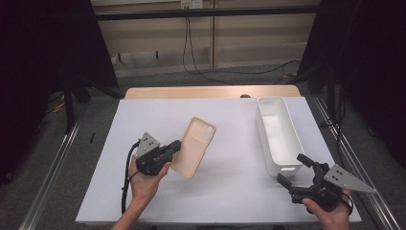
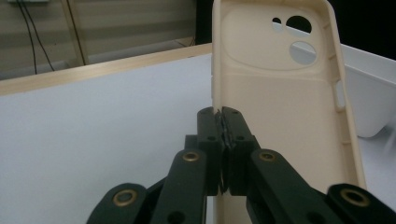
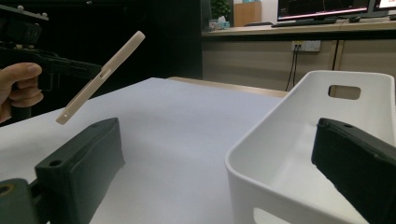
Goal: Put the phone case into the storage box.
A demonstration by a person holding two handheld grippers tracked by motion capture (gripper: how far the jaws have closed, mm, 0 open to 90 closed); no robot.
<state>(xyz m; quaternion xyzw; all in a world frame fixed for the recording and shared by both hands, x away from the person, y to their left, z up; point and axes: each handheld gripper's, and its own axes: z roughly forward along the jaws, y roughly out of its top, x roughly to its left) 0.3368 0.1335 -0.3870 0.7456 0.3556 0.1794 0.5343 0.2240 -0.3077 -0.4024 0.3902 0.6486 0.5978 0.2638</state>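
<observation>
Above the left half of the white table cover [image 1: 225, 143], we hold a peach phone case [image 1: 194, 146] clear of the surface, tilted, with the left gripper [image 1: 176, 146] pinching one long edge of it; in the left gripper view the two black jaws are pressed together on that thin rim, the case [image 2: 285, 107] standing up ahead of them with its camera holes at the top. Our right gripper [image 1: 293, 170] waits near the front end of the white bin [image 1: 280, 136], its jaws spread wide with the bin's near corner [image 3: 299, 158] between them, not gripping anything. The likeliest trouble, as we judge it, is the grip itself: the jaws bite only a narrow lip of soft, flexible material, so a quick swing towards the bin could let the case pivot, peel out and drop onto the table. A second risk is the case catching the bin's rim on the way in, since it is long and held from one side; and the open right gripper sits close enough to the bin to nudge it if the hand drifts. The cover lies flat over a wooden tabletop [image 1: 210, 91] whose far edge shows. Beyond it are a grey floor, a pale wall with trailing black cables [image 1: 191, 52], and dark curtains [image 1: 43, 62] on both sides.
</observation>
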